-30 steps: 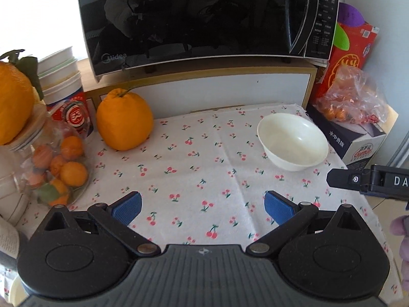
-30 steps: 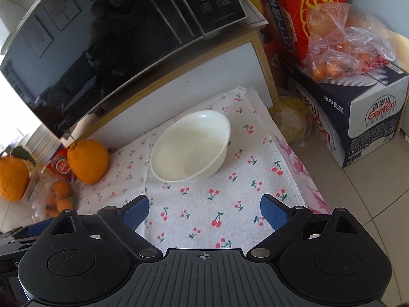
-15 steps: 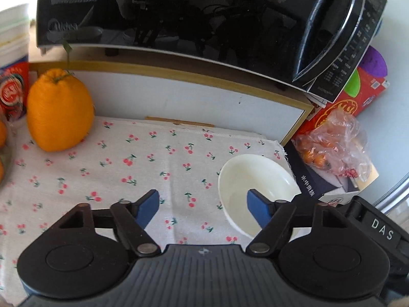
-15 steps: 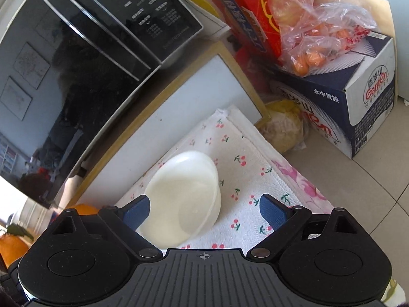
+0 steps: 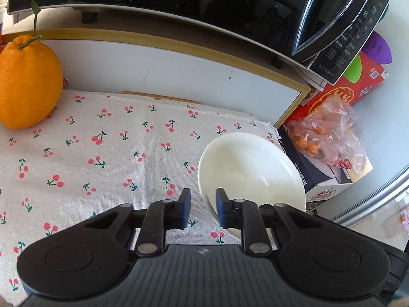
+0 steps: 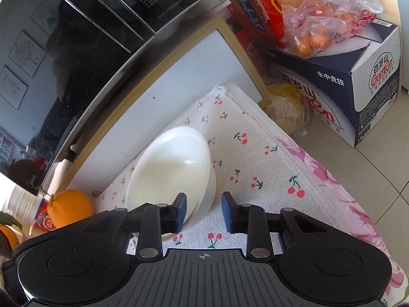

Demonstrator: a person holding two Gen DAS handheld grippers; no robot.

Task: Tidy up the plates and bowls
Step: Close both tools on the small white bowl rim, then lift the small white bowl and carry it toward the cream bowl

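Observation:
A white bowl (image 5: pixel 251 171) sits on the cherry-print cloth (image 5: pixel 102 158) near its right edge. My left gripper (image 5: pixel 203 208) straddles the bowl's near left rim, one blue pad inside and one outside, jaws narrowed but with a gap still showing. The bowl also shows in the right wrist view (image 6: pixel 171 168). My right gripper (image 6: pixel 203 211) straddles its near right rim the same way, left pad inside the bowl, right pad outside over the cloth, partly closed and not clamped.
A black microwave (image 5: pixel 204 5) stands on a white shelf behind the cloth. A large orange (image 5: pixel 28 84) sits at the back left. To the right are a blue carton (image 6: pixel 358 84) and a bag of small oranges (image 6: pixel 322 18); floor tiles lie beyond the cloth's edge.
Both grippers moved in to the bowl and narrowed their jaws around opposite sides of its rim. The left view swung right, past the jar of fruit.

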